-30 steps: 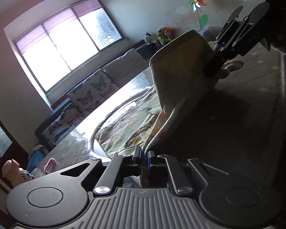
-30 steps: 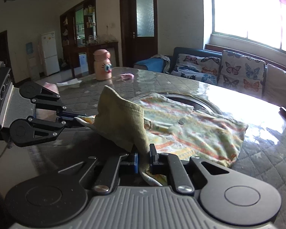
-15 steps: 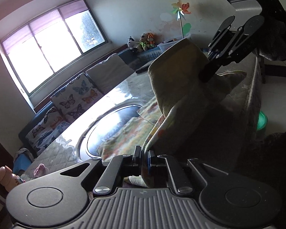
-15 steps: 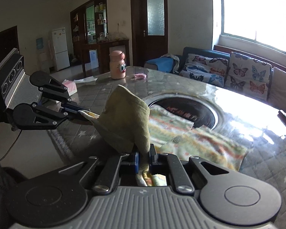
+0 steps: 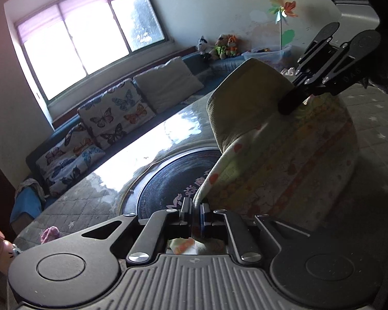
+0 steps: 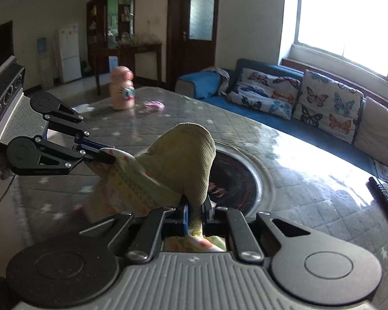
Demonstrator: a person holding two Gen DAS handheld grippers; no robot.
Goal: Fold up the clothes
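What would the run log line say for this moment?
task: fold clothes | left gripper: shut on garment | right gripper: shut on garment | garment: lifted, hanging between grippers over table

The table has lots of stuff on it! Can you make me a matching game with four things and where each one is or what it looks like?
Things:
1. shirt
2. bottle
3. remote
4. cushions

Clues:
A. black, lying on the table's right side
B. covered in butterflies, on the sofa
C. pinched by both tongs, lifted off the table
D. pink, standing upright at the far end of the table

Pairs: 1-C, 2-D, 3-A, 4-B
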